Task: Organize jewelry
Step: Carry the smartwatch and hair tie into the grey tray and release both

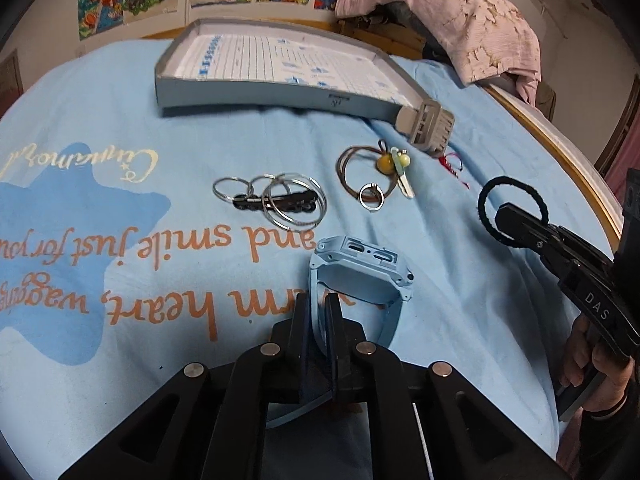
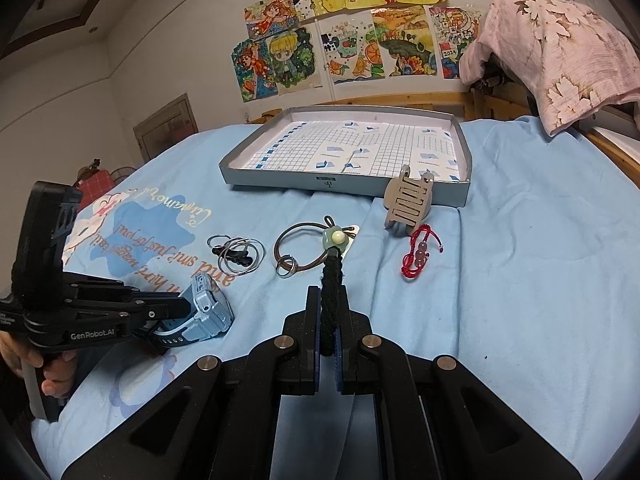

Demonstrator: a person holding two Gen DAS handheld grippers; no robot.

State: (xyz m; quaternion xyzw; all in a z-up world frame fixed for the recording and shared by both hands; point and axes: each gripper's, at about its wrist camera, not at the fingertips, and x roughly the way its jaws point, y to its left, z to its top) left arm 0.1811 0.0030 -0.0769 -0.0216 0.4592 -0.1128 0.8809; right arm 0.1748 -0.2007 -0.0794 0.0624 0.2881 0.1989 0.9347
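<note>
My left gripper (image 1: 320, 320) is shut on the strap of a light blue watch (image 1: 362, 268), held just above the blue bedsheet; it also shows in the right wrist view (image 2: 210, 312). My right gripper (image 2: 331, 320) is shut on a black hair tie (image 2: 332, 300), seen as a loop in the left wrist view (image 1: 484, 204). On the sheet lie silver hoops with a black clip (image 1: 276, 200), a brown cord with beads (image 1: 372, 172), a silver ring (image 1: 372, 198), a red string bracelet (image 2: 418, 256) and a grey hair claw (image 2: 408, 204). A grey tray (image 2: 344, 186) sits behind them.
A pink floral cloth (image 2: 560, 56) is draped over the wooden bed frame at the far right. Drawings hang on the wall (image 2: 340, 40) behind the bed. The bed's wooden edge (image 1: 568, 152) runs along the right.
</note>
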